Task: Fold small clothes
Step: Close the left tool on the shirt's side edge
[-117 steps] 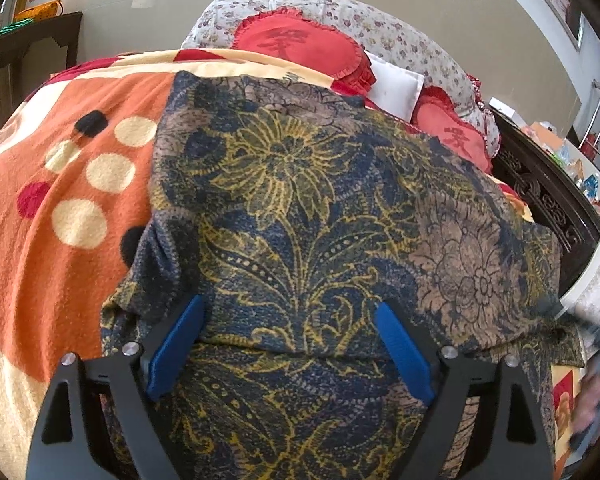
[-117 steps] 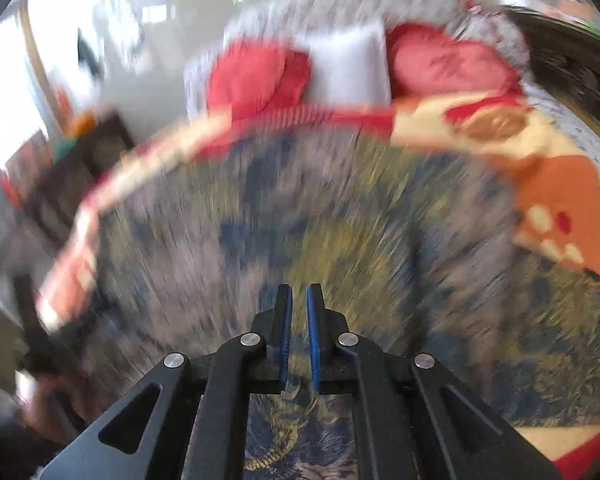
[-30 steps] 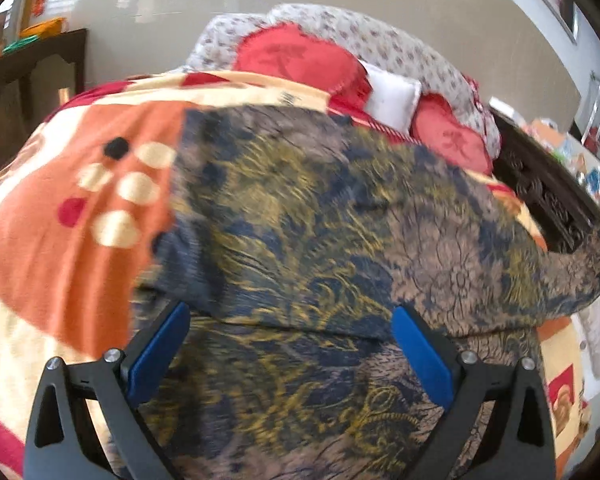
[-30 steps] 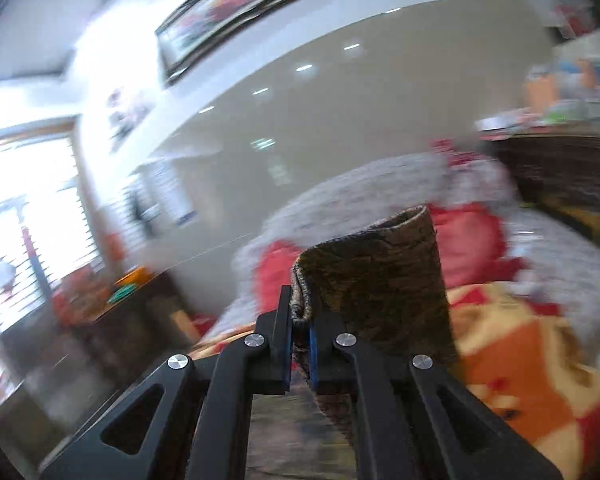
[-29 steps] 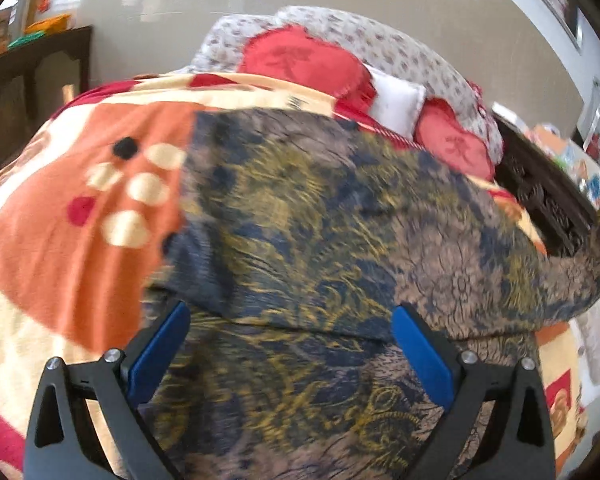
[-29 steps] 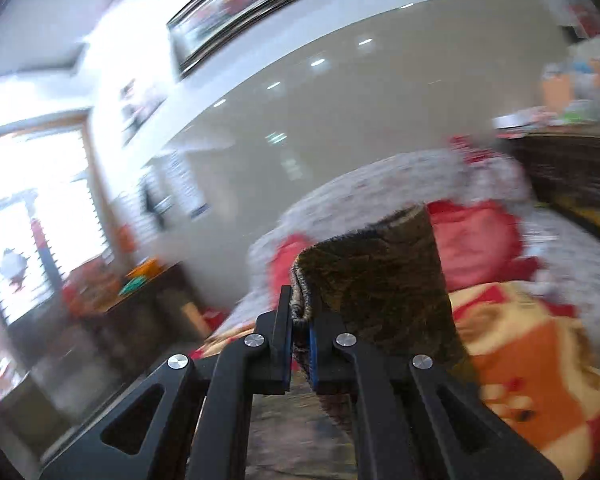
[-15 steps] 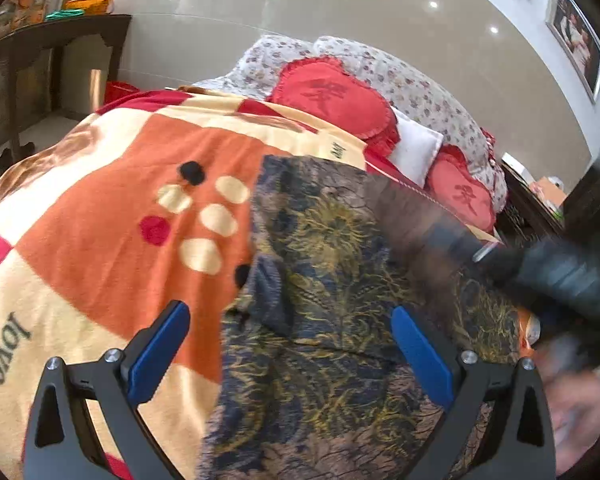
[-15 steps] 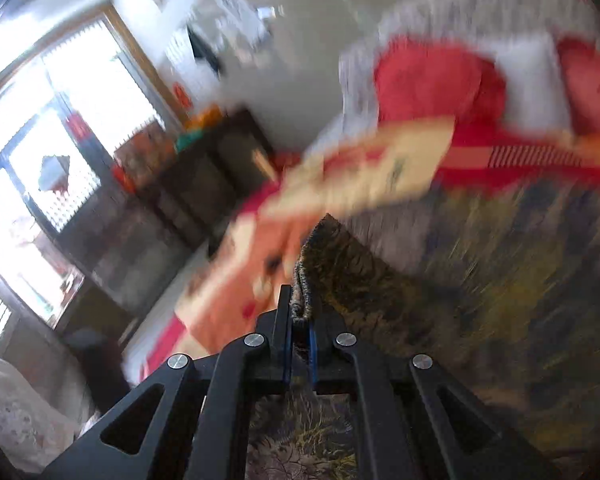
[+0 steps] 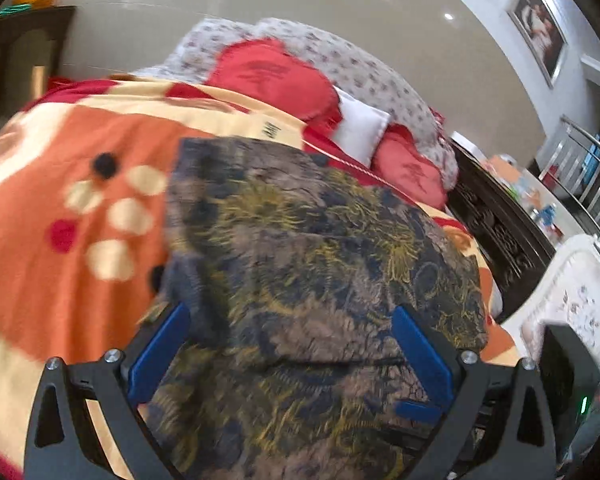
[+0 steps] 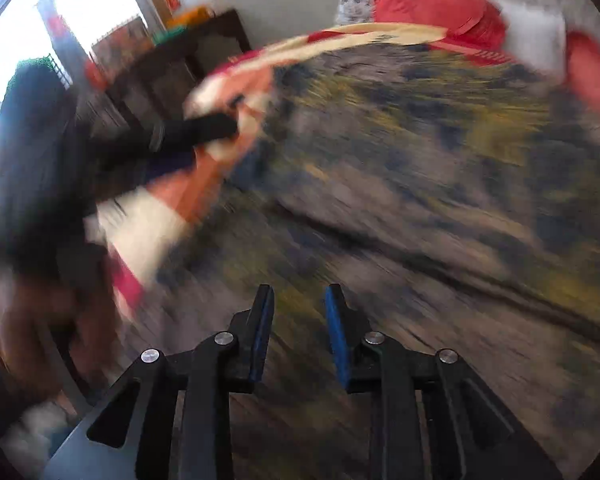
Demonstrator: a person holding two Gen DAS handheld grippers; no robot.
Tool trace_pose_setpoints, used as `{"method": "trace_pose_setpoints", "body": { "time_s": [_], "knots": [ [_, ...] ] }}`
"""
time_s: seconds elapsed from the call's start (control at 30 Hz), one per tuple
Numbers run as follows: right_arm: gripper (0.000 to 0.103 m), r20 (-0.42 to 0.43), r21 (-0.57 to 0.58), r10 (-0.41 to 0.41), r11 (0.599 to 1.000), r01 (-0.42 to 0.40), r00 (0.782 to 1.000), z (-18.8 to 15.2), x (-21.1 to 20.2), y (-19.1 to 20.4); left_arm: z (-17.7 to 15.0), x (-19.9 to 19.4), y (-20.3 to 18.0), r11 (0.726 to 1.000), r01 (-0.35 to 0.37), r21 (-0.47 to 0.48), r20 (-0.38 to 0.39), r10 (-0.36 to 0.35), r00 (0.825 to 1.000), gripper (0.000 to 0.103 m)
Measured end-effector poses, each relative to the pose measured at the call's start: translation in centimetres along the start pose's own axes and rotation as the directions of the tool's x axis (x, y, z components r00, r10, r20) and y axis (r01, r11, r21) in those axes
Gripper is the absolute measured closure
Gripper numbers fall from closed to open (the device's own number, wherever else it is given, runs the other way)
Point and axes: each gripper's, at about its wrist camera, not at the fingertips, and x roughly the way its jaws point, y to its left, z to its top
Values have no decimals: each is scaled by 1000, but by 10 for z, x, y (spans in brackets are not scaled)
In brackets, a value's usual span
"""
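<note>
A dark blue, brown and gold floral garment (image 9: 308, 248) lies folded over on an orange and cream blanket (image 9: 60, 216) on a bed. My left gripper (image 9: 288, 344) is wide open just above the garment's near part, holding nothing. The garment also fills the right wrist view (image 10: 420, 152), which is blurred. My right gripper (image 10: 298, 312) is partly open and empty, low over the garment's near edge. Its black body (image 9: 560, 360) shows at the lower right of the left wrist view.
Red cushions (image 9: 276, 76), a white pillow (image 9: 360, 128) and a floral headboard cushion (image 9: 340, 56) lie at the bed's head. A dark carved bed frame (image 9: 500, 232) runs along the right. A dark wooden cabinet (image 10: 172, 68) stands left of the bed.
My right gripper carried a lifted part of the garment across and down, then opened and let it go. The garment now lies folded narrower. My left gripper stayed open and shifted closer.
</note>
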Motion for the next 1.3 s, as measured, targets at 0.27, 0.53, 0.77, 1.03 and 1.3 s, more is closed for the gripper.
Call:
{"method": "trace_pose_setpoints", "body": {
  "time_s": [0.27,0.53,0.77,1.03,1.3],
  "knots": [
    [102,85,5,-57,998,57,995,-46,-9,-31,17,72,26,996,45,-71,-132,-54,990,3],
    [101,100,22,-97,995,95,990,-43,-9,-26,23,76,33,956,238,-170,-183,-268,946,1],
    [101,105,53,-71,996,65,992,-42,-9,-33,19,69,19,926,340,-164,-222,-371,902,9],
    [101,122,61,-66,996,59,990,-43,-10,-32,23,85,20,996,47,-69,-241,-63,968,85],
    [101,127,88,-41,996,29,991,-42,-10,-36,32,48,23,992,-119,-33,-92,116,989,99]
  ]
}}
